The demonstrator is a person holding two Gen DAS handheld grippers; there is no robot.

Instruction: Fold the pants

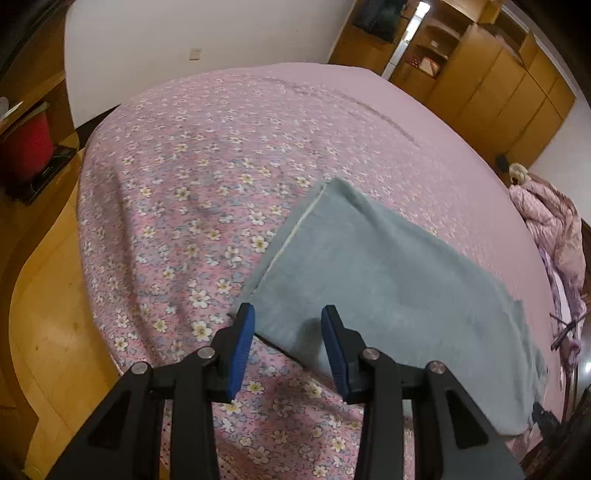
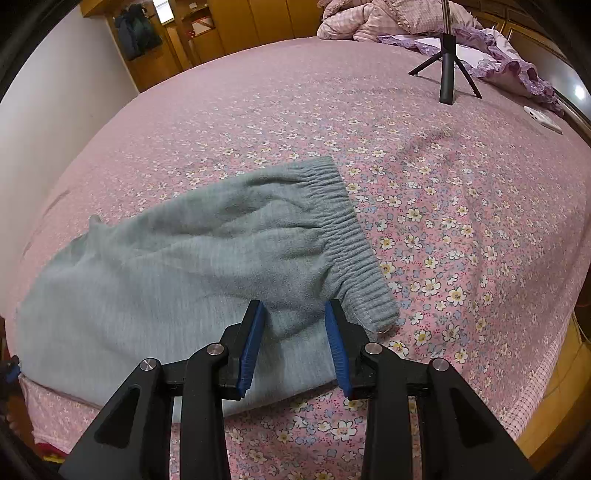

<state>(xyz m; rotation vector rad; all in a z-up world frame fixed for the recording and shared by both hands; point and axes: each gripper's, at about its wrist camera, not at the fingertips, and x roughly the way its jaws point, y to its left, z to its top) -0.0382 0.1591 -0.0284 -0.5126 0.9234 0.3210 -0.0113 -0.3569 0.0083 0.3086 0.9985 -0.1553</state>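
Observation:
Grey-blue fleece pants point(image 1: 376, 280) lie flat on a pink flowered bedspread point(image 1: 207, 177), folded lengthwise. In the left wrist view the hem end with a pale seam points away. My left gripper point(image 1: 288, 314) stands open just above the near corner of that end, with cloth showing between the blue pads. In the right wrist view the pants point(image 2: 166, 266) end in a ribbed elastic waistband point(image 2: 351, 236) on the right. My right gripper point(image 2: 295, 306) is open over the near edge, just left of the waistband corner. Neither holds the cloth.
A black tripod point(image 2: 447, 66) stands on the bed at the far right, beside a crumpled pink quilt point(image 2: 369, 22) and purple cloth point(image 2: 509, 62). A white device point(image 2: 543, 118) lies near the bed's edge. Wooden wardrobes point(image 1: 491, 85) line the far wall. Wood floor point(image 1: 48, 295) lies left.

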